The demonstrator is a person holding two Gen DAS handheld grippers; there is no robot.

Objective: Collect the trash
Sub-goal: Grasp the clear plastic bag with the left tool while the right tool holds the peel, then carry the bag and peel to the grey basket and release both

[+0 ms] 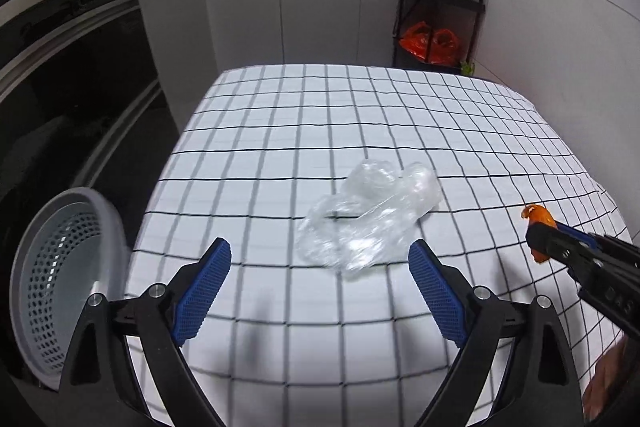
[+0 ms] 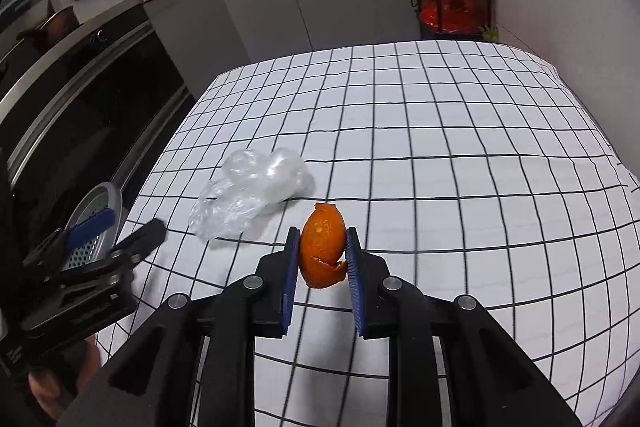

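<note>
Orange peel [image 2: 322, 247] pinched, plastic bag [image 1: 370, 217] still to collect.

Right tongs [image 2: 322, 243] pressed onto the peel, lifted just right of the bag on the checked tablecloth [image 2: 460, 147]. Left tongs [image 1: 320, 259] spread wide, hovering just short of the bag. Grey perforated bin [image 1: 60, 267] off the cloth's left edge, contents not visible. Likely early: neither piece binned yet.

Orange peel [image 2: 323, 247], clear bag [image 2: 248, 199], white black-gridded cloth [image 2: 440, 167], grey perforated basket [image 1: 60, 279] lower left, blue pads [image 2: 290, 287].
</note>
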